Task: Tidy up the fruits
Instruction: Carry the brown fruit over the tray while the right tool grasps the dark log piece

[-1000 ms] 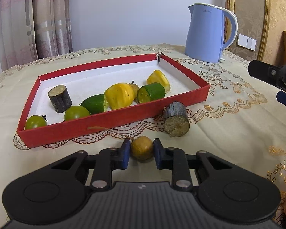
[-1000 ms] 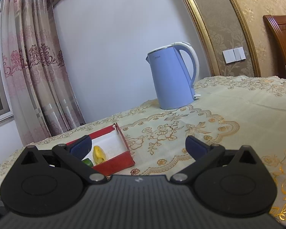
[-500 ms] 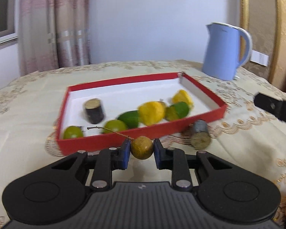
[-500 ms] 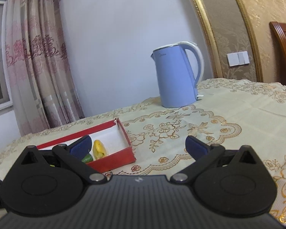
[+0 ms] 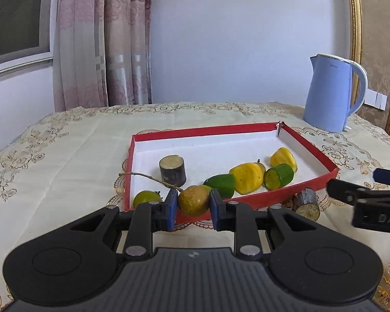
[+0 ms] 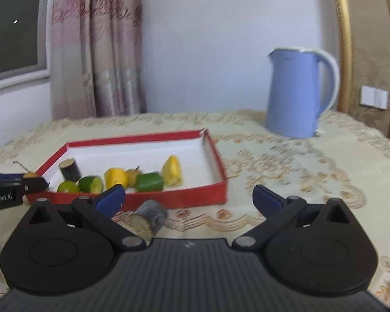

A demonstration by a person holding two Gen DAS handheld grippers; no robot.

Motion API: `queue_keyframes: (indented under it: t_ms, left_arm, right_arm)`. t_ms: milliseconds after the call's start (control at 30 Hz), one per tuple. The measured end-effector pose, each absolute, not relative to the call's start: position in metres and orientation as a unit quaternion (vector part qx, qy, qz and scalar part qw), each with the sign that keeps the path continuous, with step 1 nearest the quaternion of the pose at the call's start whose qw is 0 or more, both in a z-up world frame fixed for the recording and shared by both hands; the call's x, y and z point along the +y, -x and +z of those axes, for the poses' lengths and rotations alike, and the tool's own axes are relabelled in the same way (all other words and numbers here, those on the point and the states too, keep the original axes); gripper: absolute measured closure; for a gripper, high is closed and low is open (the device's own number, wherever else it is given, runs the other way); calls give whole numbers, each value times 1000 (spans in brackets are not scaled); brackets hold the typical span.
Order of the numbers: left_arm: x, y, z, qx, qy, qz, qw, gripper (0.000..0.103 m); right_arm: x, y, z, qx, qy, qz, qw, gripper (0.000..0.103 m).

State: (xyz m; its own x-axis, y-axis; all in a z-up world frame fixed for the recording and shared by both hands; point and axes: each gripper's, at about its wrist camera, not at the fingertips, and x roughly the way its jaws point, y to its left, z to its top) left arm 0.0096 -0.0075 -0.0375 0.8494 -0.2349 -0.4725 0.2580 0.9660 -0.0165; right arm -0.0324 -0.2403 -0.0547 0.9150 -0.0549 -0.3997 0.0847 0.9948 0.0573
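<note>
- We see a worktop (image 5: 65,161) under an embroidered cream cloth, a blue kettle (image 5: 330,93) far right, curtains (image 5: 104,39) behind.
- Our left tongs (image 5: 193,204) grip a brownish round fruit (image 5: 193,200) at the red tray's (image 5: 260,197) near edge; its twig (image 5: 145,176) points left.
- Our right tongs (image 6: 184,200) stand open, empty; only that view shows the sugarcane stub (image 6: 148,219) just before them.

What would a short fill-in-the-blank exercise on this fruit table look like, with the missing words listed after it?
1. The left gripper is shut on a small brown fruit with a long ____.
2. The tray has red walls and a ____ floor.
3. The kettle behind the tray is ____ in colour.
4. The right gripper is ____ and holds nothing.

Missing words: stem; white; blue; open
</note>
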Motion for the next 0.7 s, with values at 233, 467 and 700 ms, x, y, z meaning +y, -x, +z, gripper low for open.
queue_keyframes:
  t_ms: [233,467,700]
  left_arm:
    - [-3,-12,-42,249,-17,-127,960,78]
    - [-1,-13,-44,252,-12,-128,959,78]
    - [0,-13,-47,254,-10,-129,959,78]
  right_arm:
    - [-228,12,-64,238,-20,-18,971,10]
    - [-220,1,-71,257,-5,-11,966,18]
    - [-221,-12,-77,283,-19,6,959,38]
